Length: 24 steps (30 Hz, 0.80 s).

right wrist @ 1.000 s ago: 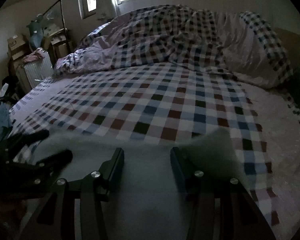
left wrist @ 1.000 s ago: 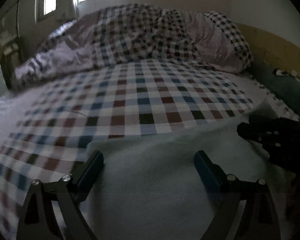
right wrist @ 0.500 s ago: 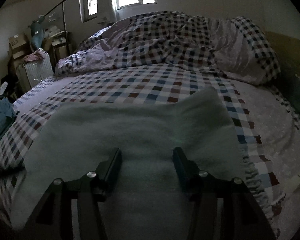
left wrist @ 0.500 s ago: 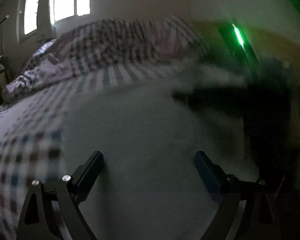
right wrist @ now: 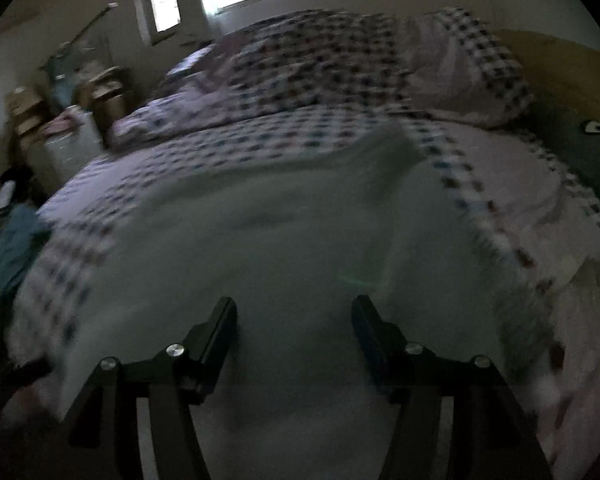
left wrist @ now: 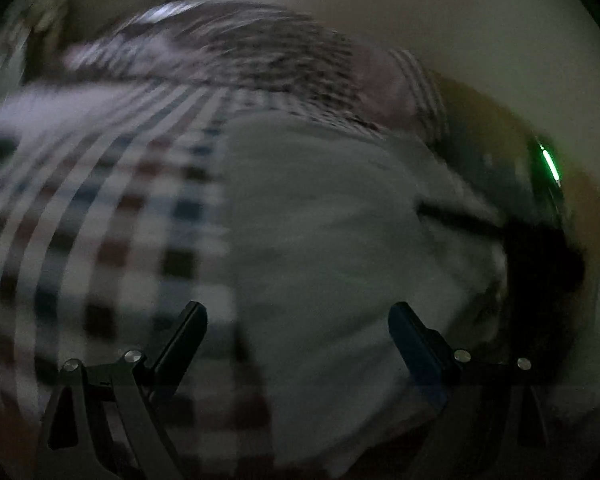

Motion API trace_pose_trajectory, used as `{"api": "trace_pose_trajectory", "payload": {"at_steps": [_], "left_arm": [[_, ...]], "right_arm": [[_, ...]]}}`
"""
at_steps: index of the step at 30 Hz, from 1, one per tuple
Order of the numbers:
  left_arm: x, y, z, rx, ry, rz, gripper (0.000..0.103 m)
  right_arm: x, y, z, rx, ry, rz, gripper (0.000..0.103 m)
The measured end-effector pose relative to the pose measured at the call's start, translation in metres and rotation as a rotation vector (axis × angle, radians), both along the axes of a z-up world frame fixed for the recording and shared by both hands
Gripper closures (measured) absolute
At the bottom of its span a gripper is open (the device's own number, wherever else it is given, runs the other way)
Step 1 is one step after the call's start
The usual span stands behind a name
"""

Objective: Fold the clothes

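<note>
A pale grey-white garment (right wrist: 268,248) lies spread on the checked bedsheet (right wrist: 284,136); it also shows in the left wrist view (left wrist: 324,232), blurred. My left gripper (left wrist: 298,328) is open with wide-set fingers, above the garment's left edge, holding nothing. My right gripper (right wrist: 294,320) is open above the near part of the garment, holding nothing. In the left wrist view the right gripper shows as a dark blurred shape (left wrist: 540,256) with a green light at the garment's right side.
A crumpled checked duvet (right wrist: 340,64) and pillow (right wrist: 472,80) are piled at the head of the bed. Boxes and clutter (right wrist: 60,104) stand left of the bed under a window. A blue cloth (right wrist: 8,248) lies at the left edge.
Both grippers have risen and pulled back; more of the garment shows now. The left view has swung right and is motion-blurred. Both grippers stay open.
</note>
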State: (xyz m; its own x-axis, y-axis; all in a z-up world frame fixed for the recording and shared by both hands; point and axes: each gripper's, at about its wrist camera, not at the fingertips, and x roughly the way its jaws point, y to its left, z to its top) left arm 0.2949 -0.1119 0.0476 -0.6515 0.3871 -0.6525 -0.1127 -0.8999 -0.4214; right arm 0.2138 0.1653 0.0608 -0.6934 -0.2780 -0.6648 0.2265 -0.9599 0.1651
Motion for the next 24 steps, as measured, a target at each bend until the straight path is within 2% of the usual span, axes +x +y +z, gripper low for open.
{"api": "trace_pose_trajectory", "payload": {"at_steps": [3,7,8,15,19,21,24], "left_arm": [[0.006,-0.037,-0.012,0.201,-0.087,0.072,0.009],[0.003,-0.052,-0.045,0.481,-0.249,0.038,0.009],[0.003,-0.05,-0.05,0.527,-0.274,0.017,0.009],[0.008,-0.021,-0.08,0.704,-0.415,-0.082,0.009],[0.006,-0.021,-0.082,0.762,-0.412,-0.066,0.013],[0.007,-0.025,-0.083,0.774,-0.41,-0.048,0.03],[0.006,-0.03,-0.088,0.781,-0.438,-0.037,0.046]], "right_arm": [[0.04,-0.014,0.012,-0.018,0.034,0.043,0.039],[0.078,-0.023,0.026,-0.013,0.108,0.053,0.039],[0.085,-0.024,0.029,-0.009,0.127,0.051,0.039],[0.105,-0.015,0.042,0.007,0.196,0.014,0.036],[0.113,-0.014,0.043,0.017,0.212,0.019,0.036],[0.116,-0.016,0.044,0.026,0.219,0.03,0.035],[0.119,-0.023,0.044,0.051,0.225,0.057,0.035]]}}
